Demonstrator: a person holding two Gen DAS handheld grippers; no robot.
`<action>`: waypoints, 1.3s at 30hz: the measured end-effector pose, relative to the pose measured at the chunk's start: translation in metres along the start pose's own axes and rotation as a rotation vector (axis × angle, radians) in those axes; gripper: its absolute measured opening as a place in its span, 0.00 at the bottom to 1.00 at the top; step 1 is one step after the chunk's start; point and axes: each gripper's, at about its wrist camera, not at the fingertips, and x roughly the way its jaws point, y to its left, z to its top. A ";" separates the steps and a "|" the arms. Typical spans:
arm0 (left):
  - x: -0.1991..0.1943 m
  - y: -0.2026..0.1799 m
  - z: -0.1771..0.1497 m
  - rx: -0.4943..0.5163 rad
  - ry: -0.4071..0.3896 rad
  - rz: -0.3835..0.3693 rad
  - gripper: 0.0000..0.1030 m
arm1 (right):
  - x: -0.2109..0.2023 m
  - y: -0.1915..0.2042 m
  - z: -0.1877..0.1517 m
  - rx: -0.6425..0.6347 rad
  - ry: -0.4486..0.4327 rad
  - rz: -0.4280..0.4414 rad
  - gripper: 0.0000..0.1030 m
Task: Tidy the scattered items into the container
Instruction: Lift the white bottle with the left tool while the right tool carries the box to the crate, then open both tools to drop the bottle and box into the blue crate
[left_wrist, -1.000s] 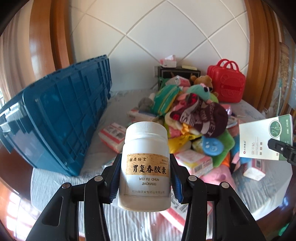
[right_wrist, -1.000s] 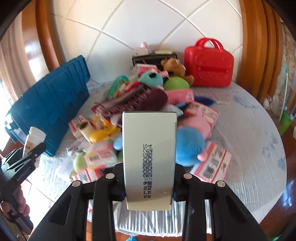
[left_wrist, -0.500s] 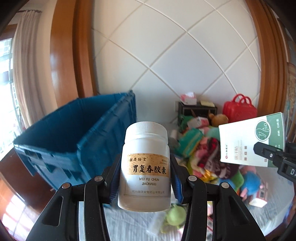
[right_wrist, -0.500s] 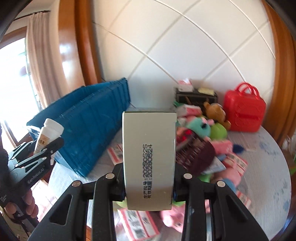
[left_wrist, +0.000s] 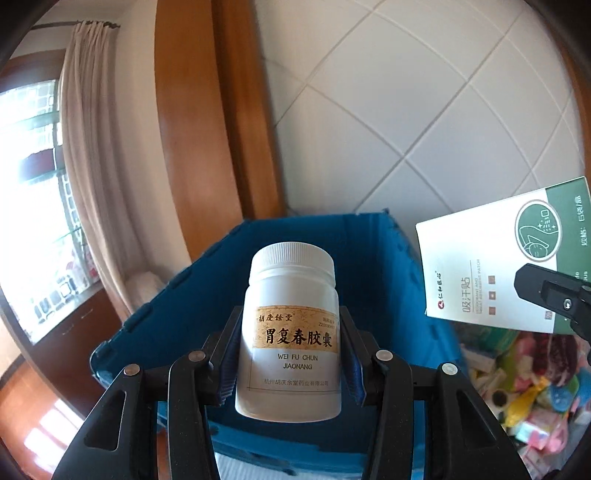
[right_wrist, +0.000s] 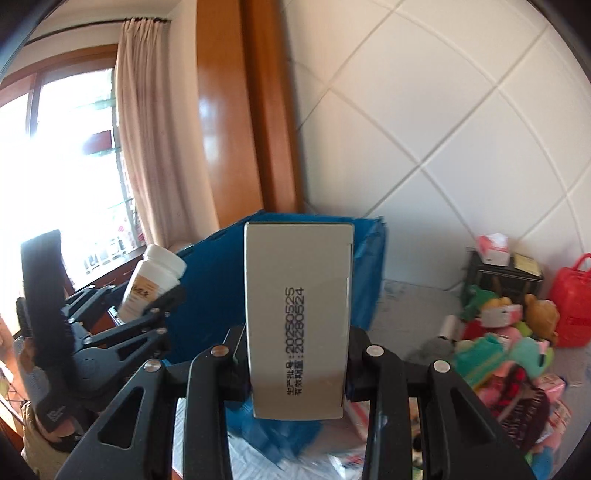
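Observation:
My left gripper (left_wrist: 291, 360) is shut on a white pill bottle (left_wrist: 291, 332) with a gold label, held upright over the near rim of the blue crate (left_wrist: 380, 266). My right gripper (right_wrist: 297, 356) is shut on a flat white box (right_wrist: 297, 317) with a printed date code, also raised in front of the blue crate (right_wrist: 210, 288). In the left wrist view the same box (left_wrist: 491, 266) shows its green and white face at the right. The right wrist view shows the left gripper (right_wrist: 155, 291) with the bottle (right_wrist: 151, 280) at the left.
A heap of plush toys and packets (right_wrist: 506, 354) lies on the white tablecloth to the right, with a red case (right_wrist: 572, 299) and a black box (right_wrist: 502, 280) behind. A tiled wall and wooden pillar (left_wrist: 218, 122) stand behind the crate; a curtained window (right_wrist: 74, 166) is at the left.
Both grippers have risen and swung left from the toy heap toward the blue crate, each keeping its item. The crate now sits straight ahead, its open top in view.

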 end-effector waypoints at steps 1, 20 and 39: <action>0.012 0.011 -0.003 -0.005 0.023 0.005 0.45 | 0.013 0.007 0.000 -0.005 0.022 0.010 0.33; 0.113 0.048 -0.044 -0.014 0.357 -0.018 0.45 | 0.138 0.049 -0.034 -0.058 0.389 -0.074 0.33; 0.159 0.055 -0.008 0.030 0.508 -0.055 0.45 | 0.214 0.050 0.002 -0.093 0.582 -0.142 0.33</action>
